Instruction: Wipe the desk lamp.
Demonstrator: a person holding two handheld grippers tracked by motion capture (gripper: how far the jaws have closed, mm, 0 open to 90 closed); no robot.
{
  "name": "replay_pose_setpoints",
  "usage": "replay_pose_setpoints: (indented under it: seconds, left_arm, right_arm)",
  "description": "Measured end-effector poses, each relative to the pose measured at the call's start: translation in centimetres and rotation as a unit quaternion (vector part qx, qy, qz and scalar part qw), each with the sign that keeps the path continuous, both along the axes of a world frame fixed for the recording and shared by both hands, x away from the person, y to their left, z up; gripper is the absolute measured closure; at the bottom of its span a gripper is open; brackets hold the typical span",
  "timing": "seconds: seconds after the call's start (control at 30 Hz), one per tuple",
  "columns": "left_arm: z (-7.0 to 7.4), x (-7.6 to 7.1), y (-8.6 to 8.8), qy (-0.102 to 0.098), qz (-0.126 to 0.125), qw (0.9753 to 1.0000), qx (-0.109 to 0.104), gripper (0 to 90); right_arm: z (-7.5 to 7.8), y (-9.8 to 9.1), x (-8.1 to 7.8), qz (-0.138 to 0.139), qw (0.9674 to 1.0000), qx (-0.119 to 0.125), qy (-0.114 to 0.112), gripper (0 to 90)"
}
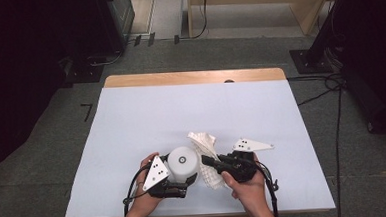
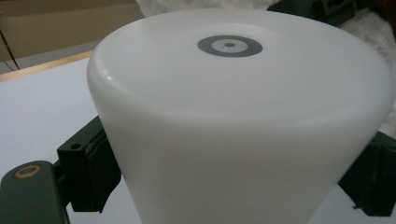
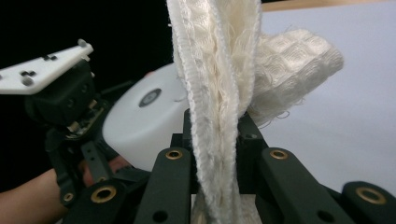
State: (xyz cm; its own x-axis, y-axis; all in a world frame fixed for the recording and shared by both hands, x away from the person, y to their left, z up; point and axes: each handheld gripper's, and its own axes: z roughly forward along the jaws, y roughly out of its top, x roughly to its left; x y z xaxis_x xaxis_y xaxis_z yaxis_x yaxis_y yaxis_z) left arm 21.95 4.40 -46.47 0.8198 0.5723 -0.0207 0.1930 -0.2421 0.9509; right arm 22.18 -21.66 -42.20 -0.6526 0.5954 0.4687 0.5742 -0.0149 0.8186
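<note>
A smooth white tapered pot (image 1: 184,161) with a grey ring mark on its flat top stands near the table's front edge. My left gripper (image 1: 183,178) is shut on it, and in the left gripper view the pot (image 2: 243,116) is clamped between both black jaws. Right beside it, my right gripper (image 1: 210,160) is shut on a cream waffle-weave cloth (image 1: 204,140), which rises above the jaws and hangs below them. In the right gripper view my right gripper (image 3: 215,140) pinches a folded edge of the cloth (image 3: 219,70). Just behind it are the pot (image 3: 140,121) and the left gripper (image 3: 70,135).
A pale sheet (image 1: 181,109) covers the table, with a strip of bare wood (image 1: 194,77) along the far edge. Cables (image 1: 330,89) lie on the floor to the right, and dark equipment stands on both sides.
</note>
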Motion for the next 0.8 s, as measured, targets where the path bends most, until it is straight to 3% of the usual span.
replay_pose_setpoints:
  seconds: [0.13,0.33,0.43,0.67,0.8]
  left_arm:
    - [0.1,0.0,0.0,-0.001,0.004,1.0,0.003,8.8]
    - [0.4,-0.1,0.2,-0.006,0.005,1.0,-0.002,8.8]
    - [0.2,0.0,0.1,-0.004,0.004,1.0,-0.001,8.8]
    - [-0.6,0.2,-0.5,0.0,0.007,0.9998,0.018,8.8]
    - [-0.4,0.1,-0.5,-0.005,0.008,0.9999,0.013,8.8]
  right_arm:
    - [-0.5,0.1,0.2,0.002,1.0,-0.006,0.006,79.3]
    - [-3.6,0.5,1.4,0.002,0.9978,-0.031,0.059,79.3]
    - [-3.3,0.6,1.3,-0.002,0.9979,-0.031,0.057,79.2]
    - [-0.8,-0.1,0.5,-0.009,0.9998,0.0,0.016,79.2]
    - [-1.3,-0.2,0.6,-0.009,0.9998,-0.002,0.019,79.2]
